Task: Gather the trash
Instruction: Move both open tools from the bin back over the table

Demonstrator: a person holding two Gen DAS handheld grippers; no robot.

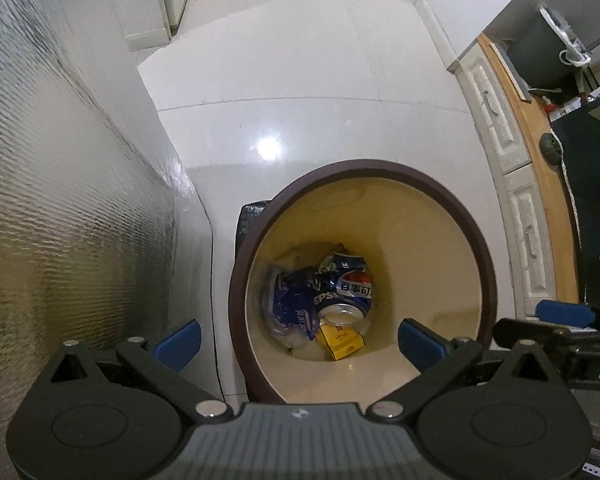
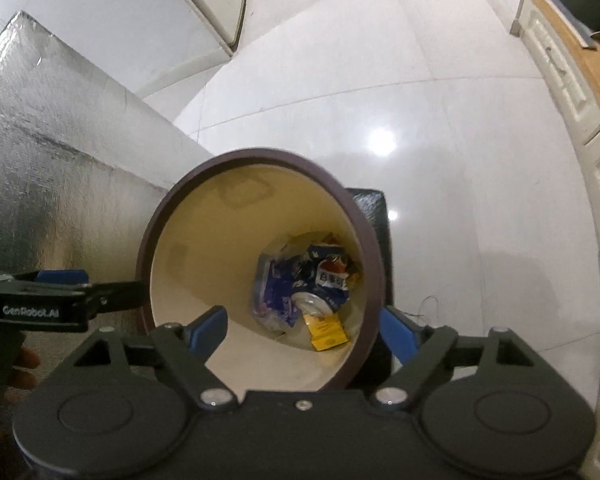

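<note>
— What's under the left gripper point(image 1: 298, 340)?
— A cream bin point(image 1: 432, 248), brown-rimmed, upright on the floor.
— Inside?
— At the bottom: a crushed Pepsi can point(image 1: 346, 294), a blue wrapper point(image 1: 290, 304), a yellow packet point(image 1: 340, 342).

black object point(image 1: 252, 220) mostly hidden behind bin point(image 1: 440, 200), plastic wrapper point(image 1: 288, 304) print unreadable

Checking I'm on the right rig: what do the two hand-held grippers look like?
Both match: the left hand-held gripper and right hand-held gripper have black bodies with round hubs, angled black linkage arms with silver pivot pins, and blue fingers. White "GenRobot.AI" lettering shows on the left one's side in the right view. No cables or sleeves visible.
</note>
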